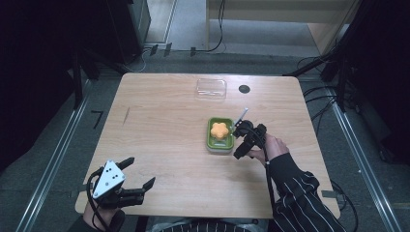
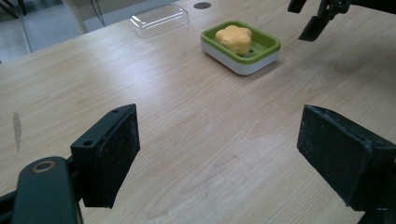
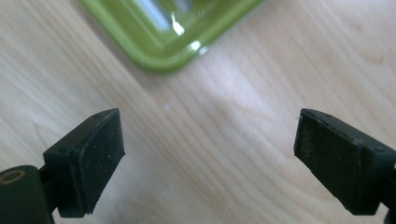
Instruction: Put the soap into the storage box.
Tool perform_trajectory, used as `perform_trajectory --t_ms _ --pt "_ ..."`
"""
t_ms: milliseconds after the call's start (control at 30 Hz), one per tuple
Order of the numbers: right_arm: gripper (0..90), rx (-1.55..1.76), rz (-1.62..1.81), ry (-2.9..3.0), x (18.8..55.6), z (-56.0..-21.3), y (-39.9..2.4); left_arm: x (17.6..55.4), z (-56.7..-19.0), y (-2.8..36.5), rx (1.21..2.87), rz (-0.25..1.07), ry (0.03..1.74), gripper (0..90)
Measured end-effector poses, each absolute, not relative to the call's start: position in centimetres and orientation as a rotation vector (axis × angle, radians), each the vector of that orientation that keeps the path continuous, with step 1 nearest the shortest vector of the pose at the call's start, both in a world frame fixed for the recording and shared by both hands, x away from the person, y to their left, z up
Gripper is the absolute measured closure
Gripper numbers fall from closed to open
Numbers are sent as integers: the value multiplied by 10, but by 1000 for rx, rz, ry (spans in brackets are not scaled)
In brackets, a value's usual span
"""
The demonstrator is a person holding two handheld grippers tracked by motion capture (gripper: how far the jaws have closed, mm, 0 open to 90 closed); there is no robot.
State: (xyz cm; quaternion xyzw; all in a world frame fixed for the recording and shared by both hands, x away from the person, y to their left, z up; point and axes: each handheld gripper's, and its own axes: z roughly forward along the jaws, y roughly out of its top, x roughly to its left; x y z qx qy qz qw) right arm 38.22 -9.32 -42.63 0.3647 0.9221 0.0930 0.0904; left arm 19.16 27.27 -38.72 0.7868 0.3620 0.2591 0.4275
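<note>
Soap [image 1: 220, 129] sits in the green dish [image 1: 211, 141] mid-table, just left of the empty, open right gripper [image 1: 240, 140]; left gripper [image 1: 140, 175], open and empty, waits at the near-left corner.

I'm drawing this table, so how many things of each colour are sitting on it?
Orange: 1, the soap
Green: 1, the soap dish
Clear: 1, the plastic lid
Total: 3 things on the table
</note>
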Motion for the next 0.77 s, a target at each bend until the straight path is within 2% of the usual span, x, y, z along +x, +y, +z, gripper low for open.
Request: perform_trajectory --t_ms 467,767 --pt "84 1113 180 2756 341 -447 -129 197 -387 268 1970 634 885 136" --pt "87 1108 175 2764 326 -452 -136 198 -387 266 1974 635 880 136"
